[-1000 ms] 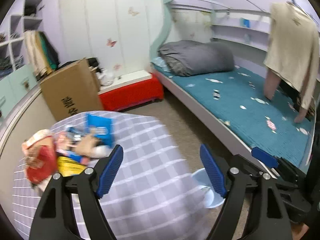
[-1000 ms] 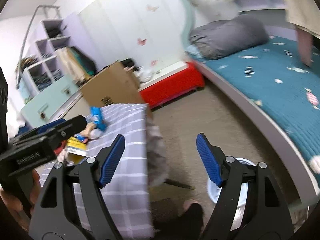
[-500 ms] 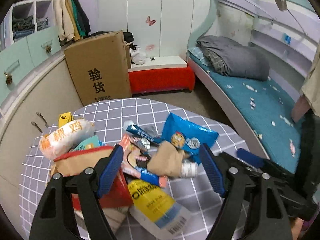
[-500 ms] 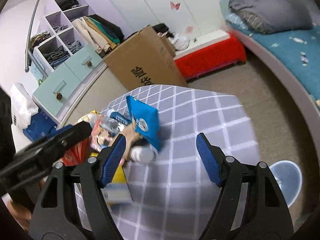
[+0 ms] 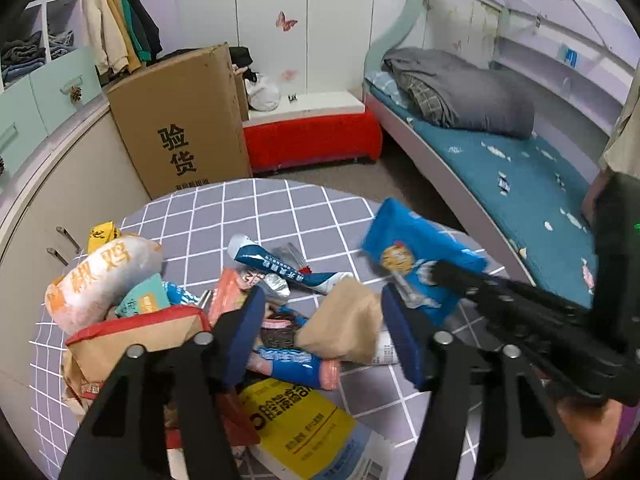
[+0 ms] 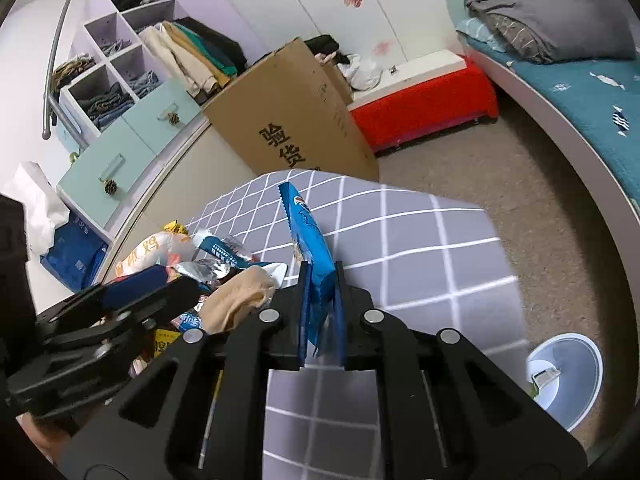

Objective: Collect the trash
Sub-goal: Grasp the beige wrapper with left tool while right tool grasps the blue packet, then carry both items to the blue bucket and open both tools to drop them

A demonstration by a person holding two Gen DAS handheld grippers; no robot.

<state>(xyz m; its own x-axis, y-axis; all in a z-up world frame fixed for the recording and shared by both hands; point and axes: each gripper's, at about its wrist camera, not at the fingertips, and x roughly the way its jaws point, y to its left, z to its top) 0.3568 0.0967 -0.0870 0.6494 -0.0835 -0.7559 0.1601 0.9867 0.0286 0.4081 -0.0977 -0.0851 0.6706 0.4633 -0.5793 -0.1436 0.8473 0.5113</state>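
Blue snack bag (image 6: 310, 256) clamped edge-on in right claw (image 6: 320, 312), pads pressed flat on both faces of its lower end, top end sticking up and away over the tabletop (image 6: 420, 248). In the left wrist view the same bag (image 5: 416, 256) sits at the right side of the trash pile, its near corner pinched by the right claw's dark tip (image 5: 444, 276), which comes in from the right.

Left claw (image 5: 320, 336) over the pile, jaws closing, still apart; between them a tan crumpled wrapper (image 5: 344, 324) and a dark round wrapper (image 5: 278, 332), pads not pressing either. Just below them a blue and pink stick pack (image 5: 296, 364) and a yellow box (image 5: 296, 416) lying flat. Left of the claw a red-rimmed brown paper bag (image 5: 136, 336), behind it a white and orange bag (image 5: 100, 276) and a teal packet (image 5: 144, 300). Behind the tan wrapper a long blue and white sachet (image 5: 276, 266) and silver foil (image 5: 276, 284).

Tabletop has a grey cloth with white grid lines. Beyond it a cardboard box (image 5: 180, 120) with black characters, red bench (image 5: 312, 136), bed (image 5: 520, 168) with teal sheet and grey duvet (image 5: 460, 92). Pale blue bin (image 6: 564, 376) on the floor right of the tabletop, some scrap inside
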